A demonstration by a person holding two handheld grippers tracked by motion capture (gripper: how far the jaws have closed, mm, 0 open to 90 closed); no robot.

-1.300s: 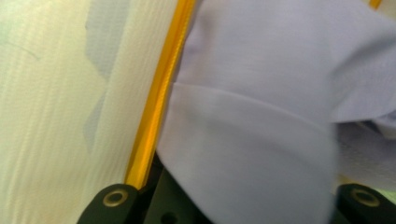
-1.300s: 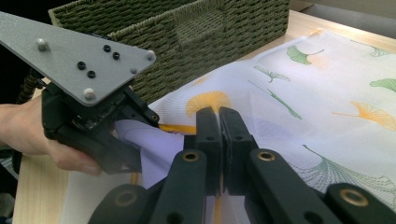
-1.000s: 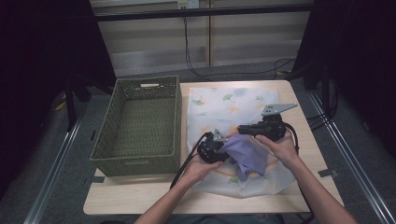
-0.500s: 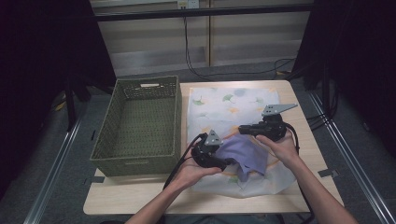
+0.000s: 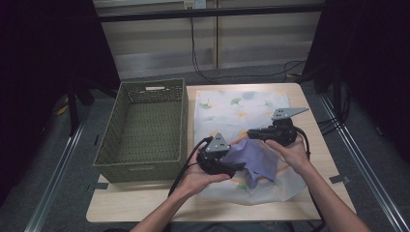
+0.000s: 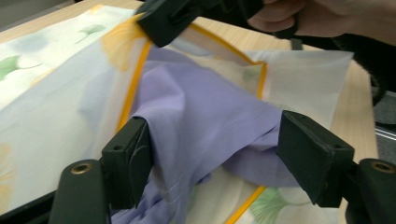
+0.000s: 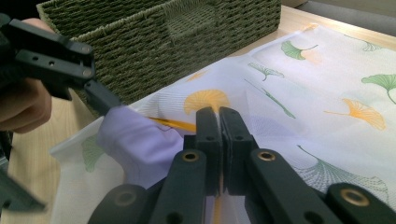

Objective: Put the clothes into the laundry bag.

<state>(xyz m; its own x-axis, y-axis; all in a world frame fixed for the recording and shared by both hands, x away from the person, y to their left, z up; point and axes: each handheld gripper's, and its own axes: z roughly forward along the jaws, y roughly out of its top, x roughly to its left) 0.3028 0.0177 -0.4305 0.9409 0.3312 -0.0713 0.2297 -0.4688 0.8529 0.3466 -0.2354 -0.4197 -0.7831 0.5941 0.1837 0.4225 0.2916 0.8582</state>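
1. A person stands at the near edge of a wooden table [image 5: 145, 205], a claw in each hand

2. The left claw [image 5: 238, 166] sits low over the near part of a white leaf-print cloth [image 5: 232, 108], which lies flat on the table beside a green woven basket [image 5: 145, 130]

3. Its jaws have just been opening and now stand apart; in the left gripper view the purple cloth [image 6: 205, 116] runs between them, brushing the left pad, with a clear gap to the right one, so I see no pinch

4. The right claw [image 5: 251, 134] is farther from the person, pointing toward the basket

5. Its jaws are pressed together, and the right gripper view shows them nipping the leaf-print cloth at its yellow-trimmed edge, just beside the purple cloth

6. The purple cloth lies bunched on top of the leaf-print cloth, between the two claws, its folds hanging toward the near edge

7. The leaf-print edge is lifted where the right claw holds it; the rest stays flat

8. The basket stands well left of both hands
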